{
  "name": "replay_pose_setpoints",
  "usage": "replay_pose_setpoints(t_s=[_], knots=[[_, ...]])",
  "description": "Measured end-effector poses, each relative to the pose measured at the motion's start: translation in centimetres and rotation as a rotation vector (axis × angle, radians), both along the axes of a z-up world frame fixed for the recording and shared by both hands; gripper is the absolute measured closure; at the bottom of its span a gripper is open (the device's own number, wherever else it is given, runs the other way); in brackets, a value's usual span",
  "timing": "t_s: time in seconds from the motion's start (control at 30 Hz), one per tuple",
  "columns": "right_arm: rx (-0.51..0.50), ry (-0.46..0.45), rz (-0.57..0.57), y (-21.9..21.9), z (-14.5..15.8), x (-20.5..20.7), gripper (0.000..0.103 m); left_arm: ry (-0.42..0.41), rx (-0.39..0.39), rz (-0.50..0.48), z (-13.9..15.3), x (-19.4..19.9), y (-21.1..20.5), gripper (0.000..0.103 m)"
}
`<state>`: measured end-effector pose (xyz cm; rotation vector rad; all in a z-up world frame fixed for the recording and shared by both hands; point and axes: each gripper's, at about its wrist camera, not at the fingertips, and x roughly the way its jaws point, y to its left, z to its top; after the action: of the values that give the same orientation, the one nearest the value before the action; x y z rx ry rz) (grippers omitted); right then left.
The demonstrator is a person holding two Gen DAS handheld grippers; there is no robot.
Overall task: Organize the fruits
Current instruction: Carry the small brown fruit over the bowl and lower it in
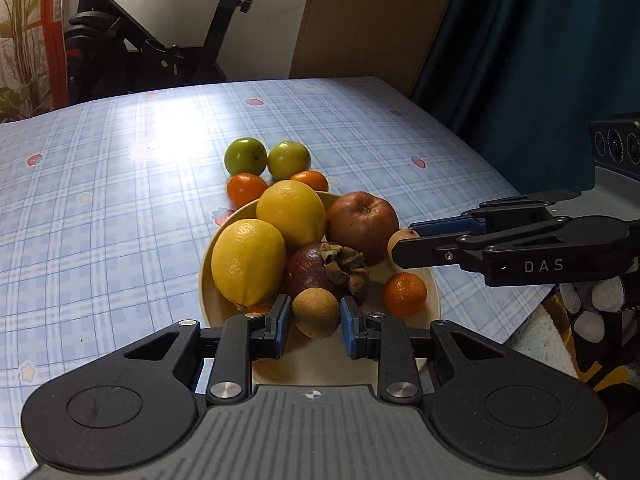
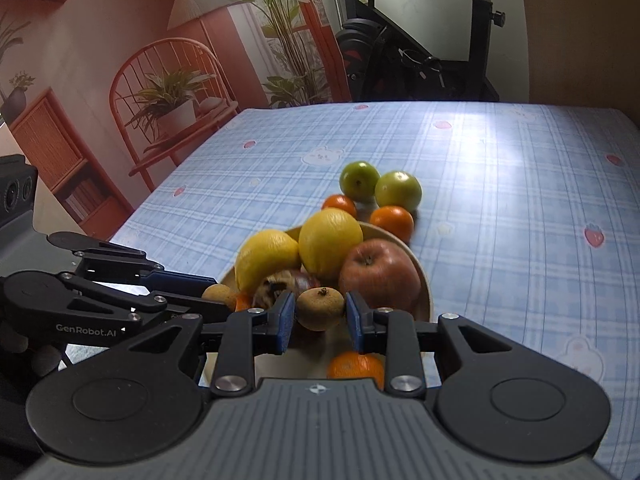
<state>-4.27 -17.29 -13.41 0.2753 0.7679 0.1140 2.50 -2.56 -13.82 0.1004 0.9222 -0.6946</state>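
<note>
Checked tablecloth [image 1: 120,200] fills the frame; at lower centre, the left gripper [image 1: 314,312] and right gripper [image 2: 320,310] each clasp a brown fruit over the plate [image 1: 434,292].

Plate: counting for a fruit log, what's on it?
On the plate: two lemons, an apple, a mangosteen, a tangerine. An orange sliver shows under the lemons; anything deeper is hidden.

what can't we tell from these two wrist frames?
- Left wrist view: whether the left gripper pads touch the brown fruit; a sliver of gap shows each side.
- Left wrist view: small orange fruit under the lemon, mostly hidden.
- Right wrist view: mandarin cut off by the right gripper body.
</note>
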Motion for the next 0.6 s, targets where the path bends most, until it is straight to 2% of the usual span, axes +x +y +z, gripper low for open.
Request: replay_pose_setpoints(t_s=[0.27,0.6], knots=[[-0.004,0.020,0.006,0.3,-1.0,0.2,0.073,0.023,0.034,-0.010,-1.0,-0.1,-0.4,0.075],[0.020,0.036,-0.025,-0.2,-1.4,0.5,0.070,0.026,0.031,0.003,-1.3,0.3,-0.2,0.075]])
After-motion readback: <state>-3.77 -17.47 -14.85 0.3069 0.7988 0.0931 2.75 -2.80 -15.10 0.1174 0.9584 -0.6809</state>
